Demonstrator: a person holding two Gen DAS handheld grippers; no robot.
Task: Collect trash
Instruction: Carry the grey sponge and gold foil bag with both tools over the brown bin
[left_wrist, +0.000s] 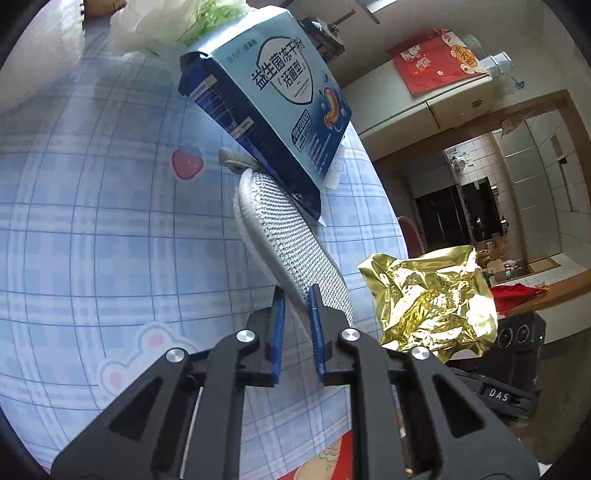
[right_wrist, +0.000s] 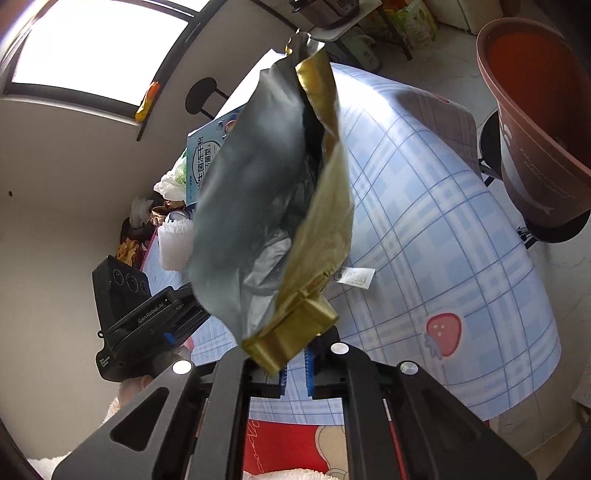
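Here, gold foil bag (right_wrist: 273, 206) upright, right claw (right_wrist: 295, 369) clamping its base

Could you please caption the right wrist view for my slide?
Right tongs shut on a gold foil bag, lifted above the checked tablecloth.

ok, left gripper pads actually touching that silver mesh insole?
Touching. The left wrist view shows the left gripper with both blue pads closed on the near edge of the silver mesh insole, no gap visible on either side.
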